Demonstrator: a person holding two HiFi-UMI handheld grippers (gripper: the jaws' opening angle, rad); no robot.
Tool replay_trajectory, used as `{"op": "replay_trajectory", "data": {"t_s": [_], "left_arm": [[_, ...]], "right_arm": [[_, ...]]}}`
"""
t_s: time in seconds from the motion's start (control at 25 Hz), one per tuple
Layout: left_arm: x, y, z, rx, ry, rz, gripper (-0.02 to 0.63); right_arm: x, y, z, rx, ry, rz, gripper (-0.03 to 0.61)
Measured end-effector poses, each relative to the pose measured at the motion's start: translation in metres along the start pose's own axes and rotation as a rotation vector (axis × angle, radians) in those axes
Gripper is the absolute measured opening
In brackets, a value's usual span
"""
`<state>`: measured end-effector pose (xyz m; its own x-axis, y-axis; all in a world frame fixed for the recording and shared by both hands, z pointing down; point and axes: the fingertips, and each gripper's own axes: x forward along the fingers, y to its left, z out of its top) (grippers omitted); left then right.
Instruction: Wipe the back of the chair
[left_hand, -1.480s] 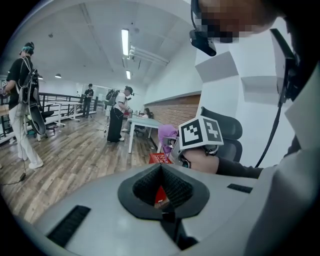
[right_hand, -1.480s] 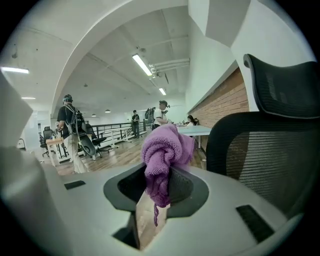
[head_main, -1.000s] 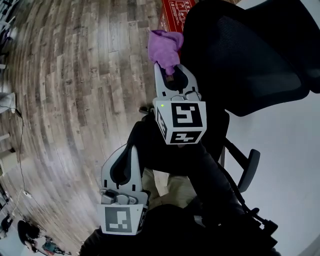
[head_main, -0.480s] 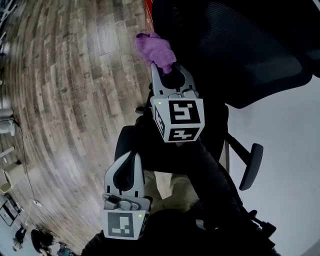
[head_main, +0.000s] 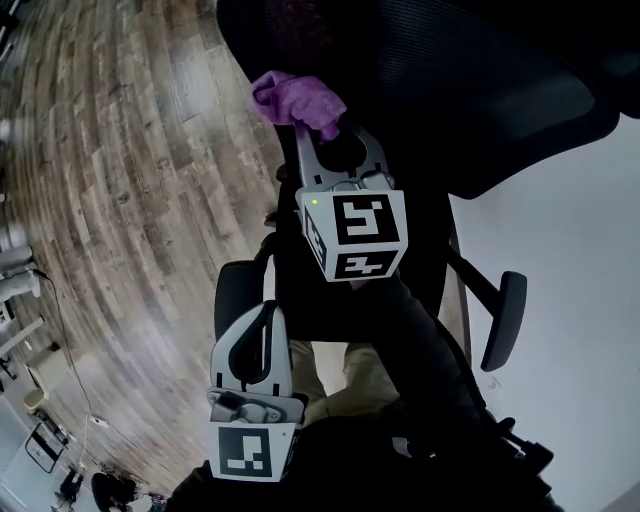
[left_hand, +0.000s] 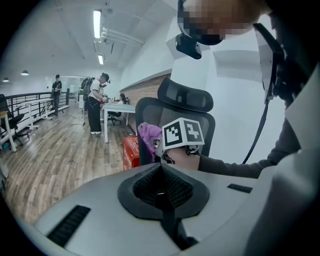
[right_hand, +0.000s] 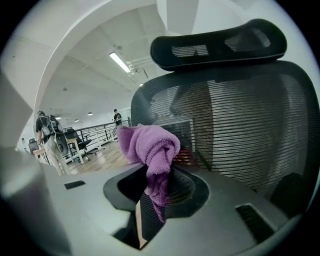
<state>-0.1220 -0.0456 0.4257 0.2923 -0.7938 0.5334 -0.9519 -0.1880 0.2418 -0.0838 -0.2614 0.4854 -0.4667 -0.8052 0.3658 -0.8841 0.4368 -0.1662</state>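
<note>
A black mesh office chair stands before me, its back (head_main: 470, 90) (right_hand: 240, 130) topped by a headrest (right_hand: 220, 42). My right gripper (head_main: 325, 138) (right_hand: 160, 192) is shut on a bunched purple cloth (head_main: 298, 100) (right_hand: 152, 147), held up close to the left side of the chair back; whether the cloth touches the mesh I cannot tell. The left gripper view shows the cloth (left_hand: 148, 136) and the right gripper's marker cube (left_hand: 182, 135) in front of the chair (left_hand: 175, 107). My left gripper (head_main: 262, 318) (left_hand: 161, 192) hangs low near my body, shut with nothing in it.
Wooden floor (head_main: 130, 200) spreads to the left and a white wall (head_main: 560, 250) lies on the right. A chair armrest (head_main: 503, 320) sticks out lower right. A red box (left_hand: 131, 152) stands by the chair. People stand at a table (left_hand: 97, 105) far off.
The right gripper and cloth have shifted left and up against the chair back's edge. The chair now fills more of the top of the head view. The left gripper barely moved.
</note>
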Motion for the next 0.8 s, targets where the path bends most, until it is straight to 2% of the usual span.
{"op": "replay_trajectory", "data": {"t_s": [0.44,0.64,0.8], "left_arm": [[0.019,-0.043,-0.002,0.052,0.027,-0.066,0.004],[0.026,-0.068,-0.001,0.099,0.020,-0.108,0.003],[0.031,-0.087,-0.005,0.096,0.043,-0.129,0.003]], "right_arm": [[-0.030,-0.055,-0.003,0.022,-0.014,-0.066,0.100],[-0.048,-0.087,-0.004,0.035,-0.022,-0.107,0.100],[-0.064,-0.114,-0.004,0.047,-0.028,-0.144,0.100]]}}
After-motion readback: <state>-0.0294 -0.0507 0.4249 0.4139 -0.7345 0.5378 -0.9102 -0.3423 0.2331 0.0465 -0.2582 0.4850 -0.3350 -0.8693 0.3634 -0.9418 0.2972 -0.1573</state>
